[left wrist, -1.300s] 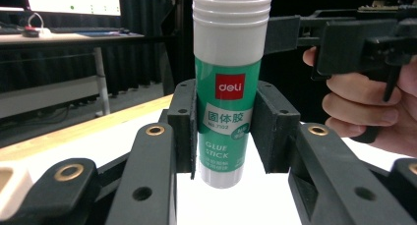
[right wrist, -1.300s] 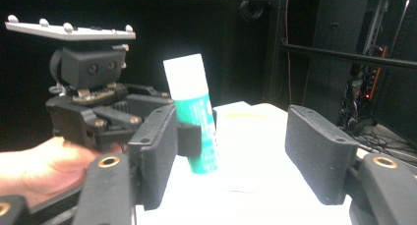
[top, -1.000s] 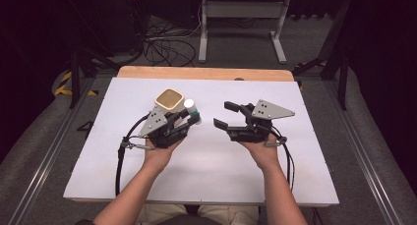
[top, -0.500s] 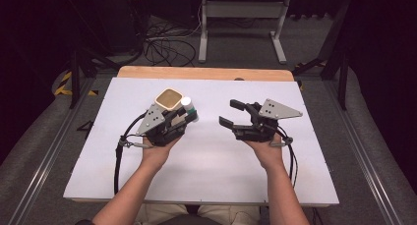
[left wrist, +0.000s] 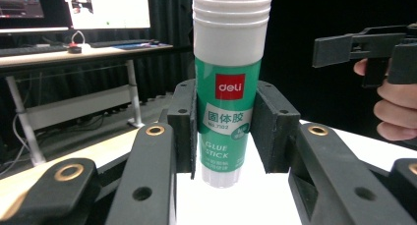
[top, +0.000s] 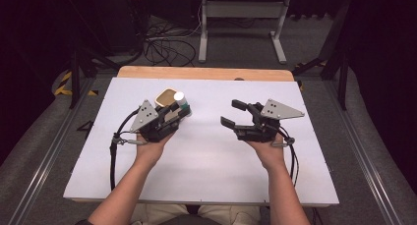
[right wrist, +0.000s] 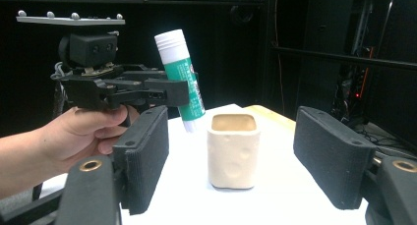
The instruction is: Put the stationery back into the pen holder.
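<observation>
The glue stick (left wrist: 227, 102), centre frame, bears a red "deli" patch, Chinese characters "固体胶" on white, then "GLUE STICK" on green.

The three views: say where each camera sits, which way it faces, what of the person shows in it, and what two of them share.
High view: above the person's side, facing forward and down on the white table; both forearms and hands show.
Left gripper view: rides the left gripper, facing along its fingers at the glue stick; the other hand shows.
Right gripper view: rides the right gripper, facing the cream cup; the left hand shows.
Shared: both gripper views show the glue stick.
</observation>
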